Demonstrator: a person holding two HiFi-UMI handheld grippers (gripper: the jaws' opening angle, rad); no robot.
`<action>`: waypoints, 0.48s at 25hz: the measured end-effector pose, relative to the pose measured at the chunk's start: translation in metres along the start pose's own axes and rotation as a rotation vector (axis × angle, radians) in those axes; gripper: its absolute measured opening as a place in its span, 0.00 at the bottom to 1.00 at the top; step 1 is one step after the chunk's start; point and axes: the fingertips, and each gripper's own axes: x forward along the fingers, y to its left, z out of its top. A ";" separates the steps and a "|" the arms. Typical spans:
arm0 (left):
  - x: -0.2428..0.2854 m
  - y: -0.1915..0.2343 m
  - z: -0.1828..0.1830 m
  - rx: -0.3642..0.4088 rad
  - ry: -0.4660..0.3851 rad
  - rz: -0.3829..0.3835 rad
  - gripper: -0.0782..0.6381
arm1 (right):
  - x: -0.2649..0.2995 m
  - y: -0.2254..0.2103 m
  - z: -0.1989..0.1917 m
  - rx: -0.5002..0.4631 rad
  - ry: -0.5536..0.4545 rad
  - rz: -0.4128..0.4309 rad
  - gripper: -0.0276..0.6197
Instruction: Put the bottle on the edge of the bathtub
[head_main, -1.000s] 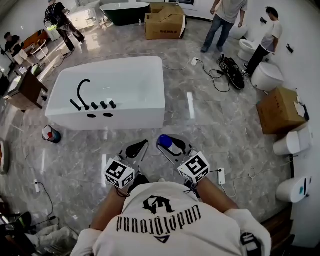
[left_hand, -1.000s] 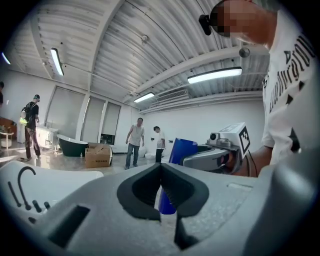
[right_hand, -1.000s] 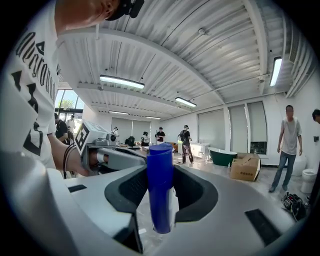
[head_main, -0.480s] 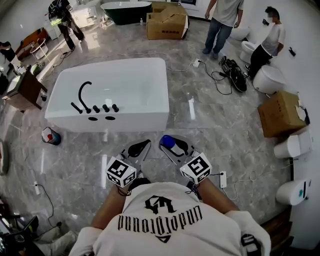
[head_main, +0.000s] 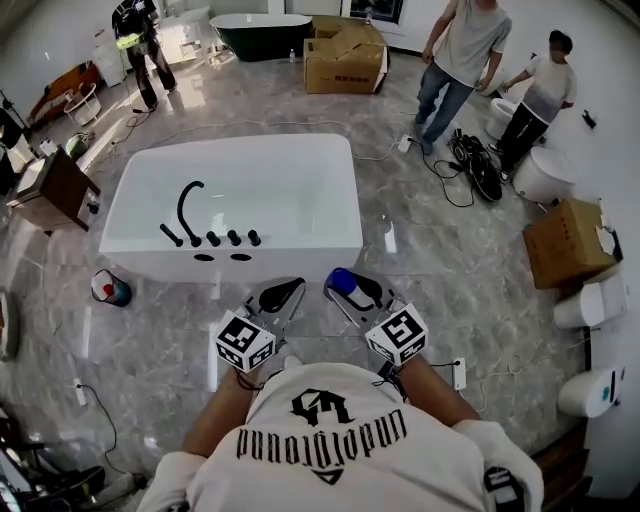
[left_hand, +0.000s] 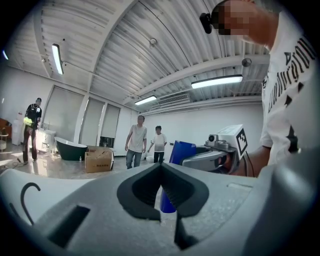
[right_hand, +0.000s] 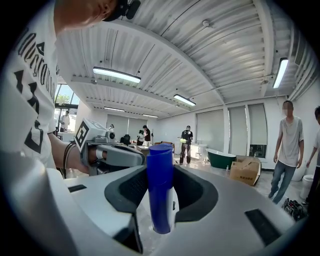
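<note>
The person wears a white short-sleeved T-shirt (head_main: 320, 440) with black lettering and a black emblem across it. The left gripper (head_main: 283, 297) and right gripper (head_main: 347, 287) are pale grey with black jaw pads. Each carries a white cube (head_main: 243, 341) printed with black square markers.

- A glossy grey marble floor (head_main: 440, 270) is seen throughout
- A white tub (head_main: 230, 200) is set on it near the middle
- A dark tub (head_main: 247, 28) and an open box (head_main: 345, 62) are placed far back
- A second box (head_main: 565, 240) and toilets (head_main: 545, 175) are ranged along the right
- A black bag (head_main: 480, 172), a power strip (head_main: 459, 373) and a small can (head_main: 110, 288) are laid on the tiles
</note>
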 end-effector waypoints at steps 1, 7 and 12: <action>-0.005 0.009 0.002 0.005 -0.001 -0.001 0.13 | 0.009 0.001 0.003 -0.002 -0.003 -0.003 0.29; -0.034 0.056 0.001 0.009 0.009 0.011 0.13 | 0.055 0.009 0.007 0.005 -0.005 -0.014 0.29; -0.039 0.079 -0.006 -0.013 0.030 0.009 0.13 | 0.084 0.009 0.004 0.023 0.018 -0.004 0.29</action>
